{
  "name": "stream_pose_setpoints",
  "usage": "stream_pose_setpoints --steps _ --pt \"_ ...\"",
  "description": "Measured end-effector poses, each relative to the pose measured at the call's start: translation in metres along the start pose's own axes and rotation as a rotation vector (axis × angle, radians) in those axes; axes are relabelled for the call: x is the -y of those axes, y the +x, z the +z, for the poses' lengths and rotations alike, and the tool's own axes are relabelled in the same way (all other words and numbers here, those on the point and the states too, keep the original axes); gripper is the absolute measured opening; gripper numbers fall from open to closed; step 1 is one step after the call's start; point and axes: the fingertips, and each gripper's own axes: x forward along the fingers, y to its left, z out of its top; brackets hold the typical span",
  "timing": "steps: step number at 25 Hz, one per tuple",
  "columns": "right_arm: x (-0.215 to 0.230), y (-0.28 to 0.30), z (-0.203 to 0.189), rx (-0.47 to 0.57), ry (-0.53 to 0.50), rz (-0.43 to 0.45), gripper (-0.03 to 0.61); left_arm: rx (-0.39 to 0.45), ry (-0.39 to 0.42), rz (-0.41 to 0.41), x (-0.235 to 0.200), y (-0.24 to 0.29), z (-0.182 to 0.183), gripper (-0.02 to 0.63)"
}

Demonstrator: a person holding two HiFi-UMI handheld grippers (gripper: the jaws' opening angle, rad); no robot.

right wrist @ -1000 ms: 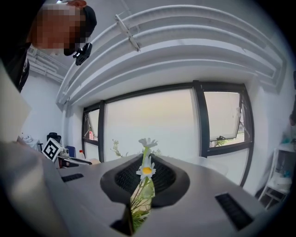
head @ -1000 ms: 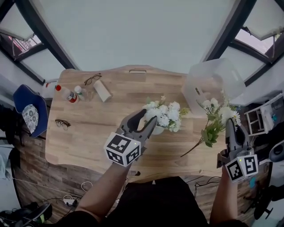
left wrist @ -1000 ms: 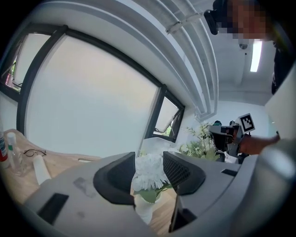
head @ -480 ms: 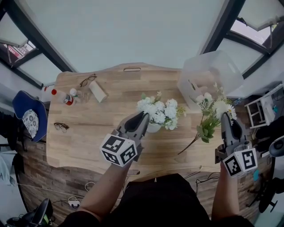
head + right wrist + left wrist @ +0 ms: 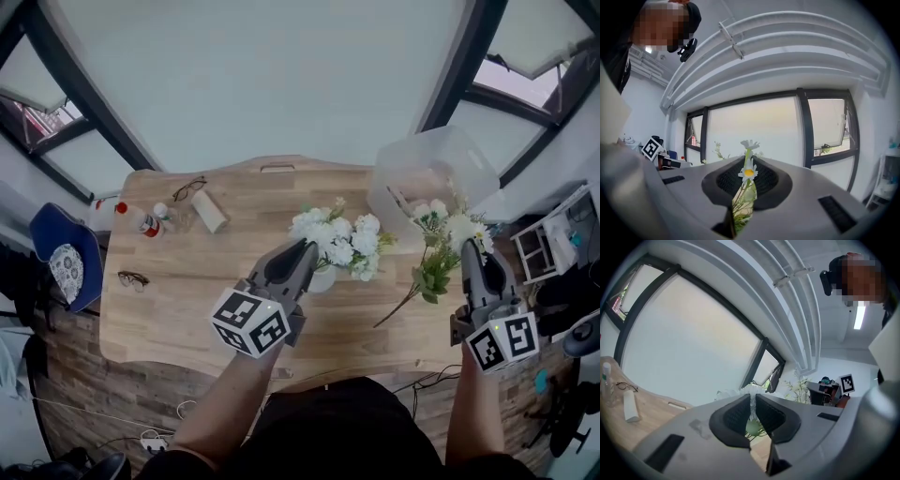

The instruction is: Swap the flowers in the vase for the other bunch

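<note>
White flowers (image 5: 342, 239) stand in a small white vase (image 5: 325, 278) mid-table. My left gripper (image 5: 309, 253) reaches in from the front, jaws closing on the bunch just above the vase. In the left gripper view (image 5: 753, 404) a strip of white blossom fills the narrow gap between the pads. My right gripper (image 5: 473, 251) is shut on the daisy bunch (image 5: 442, 246), which hangs over the table's right end, its stem (image 5: 394, 314) trailing down-left. A daisy (image 5: 748, 172) sits pinched between the pads in the right gripper view (image 5: 747, 166).
A clear plastic box (image 5: 431, 178) sits at the back right. Two pairs of glasses (image 5: 192, 188) (image 5: 133, 278), a bottle (image 5: 141, 220) and a white case (image 5: 211, 211) lie on the wooden table (image 5: 187, 300) at left. A blue chair (image 5: 61, 253) stands left, a shelf (image 5: 553, 246) right.
The left jaws went from wide open around the white flowers to nearly closed on them. Both grippers rose slightly, the right still holding the daisies.
</note>
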Motion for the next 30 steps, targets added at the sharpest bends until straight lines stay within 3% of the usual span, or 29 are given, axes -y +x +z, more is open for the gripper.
stream_pose_setpoints --steps 15,24,30 --pt "-0.007 0.006 0.042 0.103 -0.030 0.045 0.052 0.175 0.074 -0.013 0.037 -0.025 0.101 0.035" --pt "-0.019 0.027 0.061 0.129 -0.049 0.112 0.052 0.288 0.102 0.058 0.036 -0.061 0.155 0.037" --pt "-0.027 0.049 0.067 0.134 -0.067 0.159 0.052 0.316 0.099 0.161 0.014 -0.098 0.163 0.037"
